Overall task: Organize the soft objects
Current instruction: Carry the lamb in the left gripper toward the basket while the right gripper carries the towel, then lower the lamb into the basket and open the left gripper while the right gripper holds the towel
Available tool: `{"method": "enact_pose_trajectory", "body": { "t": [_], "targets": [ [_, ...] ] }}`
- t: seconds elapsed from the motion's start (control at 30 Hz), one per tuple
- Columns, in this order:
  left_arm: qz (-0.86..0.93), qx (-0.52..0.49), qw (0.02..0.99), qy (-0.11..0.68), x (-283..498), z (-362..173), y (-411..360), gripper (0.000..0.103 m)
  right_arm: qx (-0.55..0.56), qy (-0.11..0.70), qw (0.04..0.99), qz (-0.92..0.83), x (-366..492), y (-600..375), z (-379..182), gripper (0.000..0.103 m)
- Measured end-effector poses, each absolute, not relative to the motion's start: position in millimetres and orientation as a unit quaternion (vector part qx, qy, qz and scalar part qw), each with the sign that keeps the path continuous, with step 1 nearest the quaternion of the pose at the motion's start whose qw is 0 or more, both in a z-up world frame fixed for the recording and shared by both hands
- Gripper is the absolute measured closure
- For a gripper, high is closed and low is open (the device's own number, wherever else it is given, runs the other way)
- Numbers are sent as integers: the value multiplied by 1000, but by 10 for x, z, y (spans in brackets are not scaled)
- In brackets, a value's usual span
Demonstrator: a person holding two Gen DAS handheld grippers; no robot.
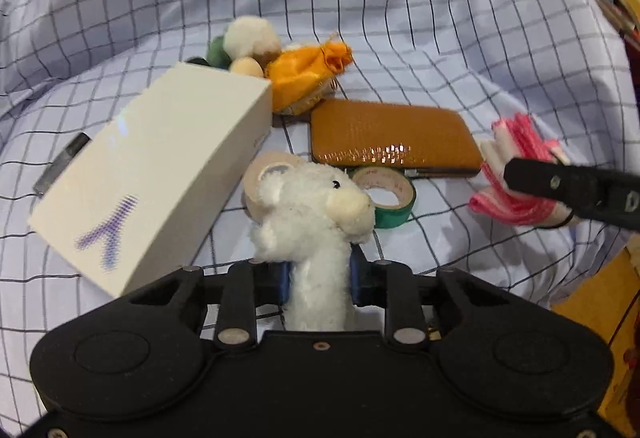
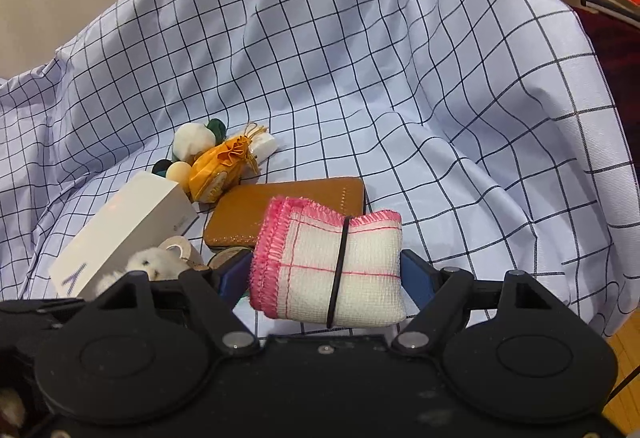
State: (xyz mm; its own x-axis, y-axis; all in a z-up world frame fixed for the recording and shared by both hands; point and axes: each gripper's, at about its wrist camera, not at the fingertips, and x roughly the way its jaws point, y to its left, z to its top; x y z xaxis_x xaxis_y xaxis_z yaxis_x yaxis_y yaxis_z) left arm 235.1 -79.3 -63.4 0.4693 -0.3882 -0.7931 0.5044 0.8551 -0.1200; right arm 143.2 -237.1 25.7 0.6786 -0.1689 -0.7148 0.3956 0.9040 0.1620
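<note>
I've got my left gripper [image 1: 318,278] clamped on the white plush bear [image 1: 312,214], its body running straight out along the fingers, and my right gripper [image 2: 326,274] squeezing the banded pink-edged cloth roll [image 2: 328,262] crosswise, both above the checked sheet [image 2: 400,78].

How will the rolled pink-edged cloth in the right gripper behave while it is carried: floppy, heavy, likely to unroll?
The cloth looks like light gauze, so probably little weight for its bulk. A black band circles its middle, so it should stay rolled. The right gripper has its jaws against both ends; the soft roll will likely squash rather than slip.
</note>
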Motion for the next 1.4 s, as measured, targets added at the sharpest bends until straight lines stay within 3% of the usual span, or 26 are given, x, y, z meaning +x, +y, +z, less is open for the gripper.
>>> {"method": "enact_pose_trajectory", "body": {
  "t": [0.63, 1.4],
  "targets": [
    [-233, -1, 891, 389, 1420, 92, -316, 77, 110, 328, 934, -87, 577, -1785, 690, 25],
    [-167, -64, 909, 377, 530, 34, 17, 77, 110, 280, 952, -62, -550, -1528, 859, 25]
  ]
}}
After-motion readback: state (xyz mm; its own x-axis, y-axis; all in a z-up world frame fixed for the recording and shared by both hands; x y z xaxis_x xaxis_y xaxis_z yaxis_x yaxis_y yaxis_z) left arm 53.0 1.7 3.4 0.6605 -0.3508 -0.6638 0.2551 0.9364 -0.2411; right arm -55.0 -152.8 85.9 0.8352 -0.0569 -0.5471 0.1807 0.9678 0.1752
